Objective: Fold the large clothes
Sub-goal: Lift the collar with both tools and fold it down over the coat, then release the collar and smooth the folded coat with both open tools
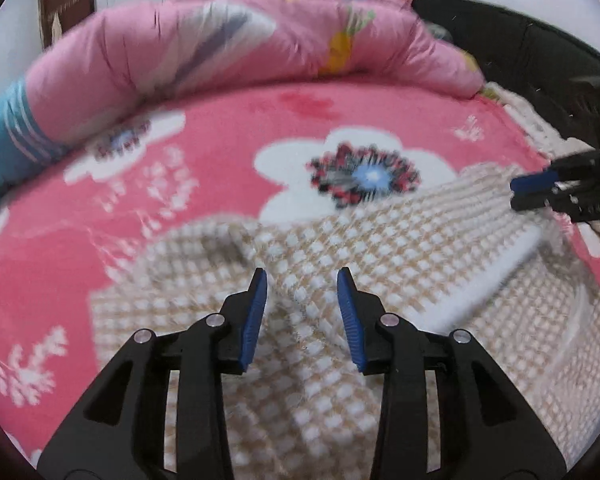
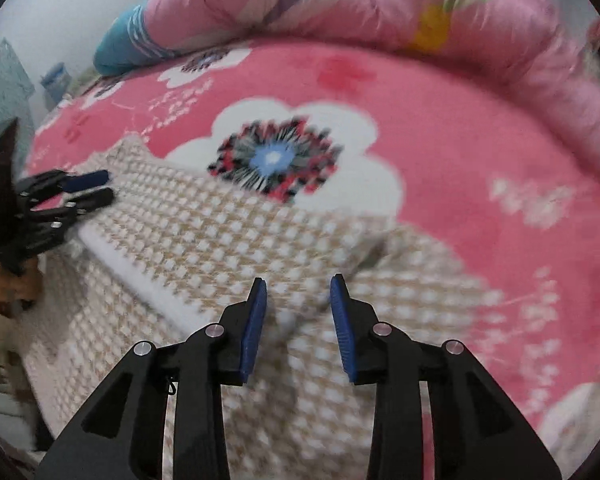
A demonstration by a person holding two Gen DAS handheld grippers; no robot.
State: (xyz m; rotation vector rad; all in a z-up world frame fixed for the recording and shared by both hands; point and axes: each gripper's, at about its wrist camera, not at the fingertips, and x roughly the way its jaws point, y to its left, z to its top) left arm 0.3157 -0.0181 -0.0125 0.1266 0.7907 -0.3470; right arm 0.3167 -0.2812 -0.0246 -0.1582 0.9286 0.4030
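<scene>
While you held both tools low over the bed, your left gripper (image 1: pixel 302 278) stood with its jaws well apart and nothing between the blue pads (image 1: pixel 256 320); a raised crease of the checked garment (image 1: pixel 300 360) ran straight ahead of the gap at 12 o'clock, under the fingertips but not pinched. Your right gripper (image 2: pixel 299 286) was likewise spread wide and empty, hovering over the same beige-and-white checked garment (image 2: pixel 220 240), with a soft fold and a grey blurred lump sitting between the pads; whether that lump was a button or a fold you could not tell.

From the left wrist view, your right gripper (image 1: pixel 536 190) showed at 3 o'clock, near the garment's far corner. From the right wrist view, your left gripper (image 2: pixel 88 188) showed at 9 o'clock, near the other far corner. Their jaw state was unclear in those cross views.

The garment lay spread on the pink flowered blanket (image 1: pixel 204 200), its white ribbed band (image 1: pixel 488 280) running toward 2 o'clock. Bare blanket stretched from 10 to 1 o'clock beyond the garment's edge. A rolled pink quilt (image 1: pixel 228 40) bounded that room at 12 o'clock, with a teal pillow (image 1: pixel 4 144) at 9 o'clock.
</scene>
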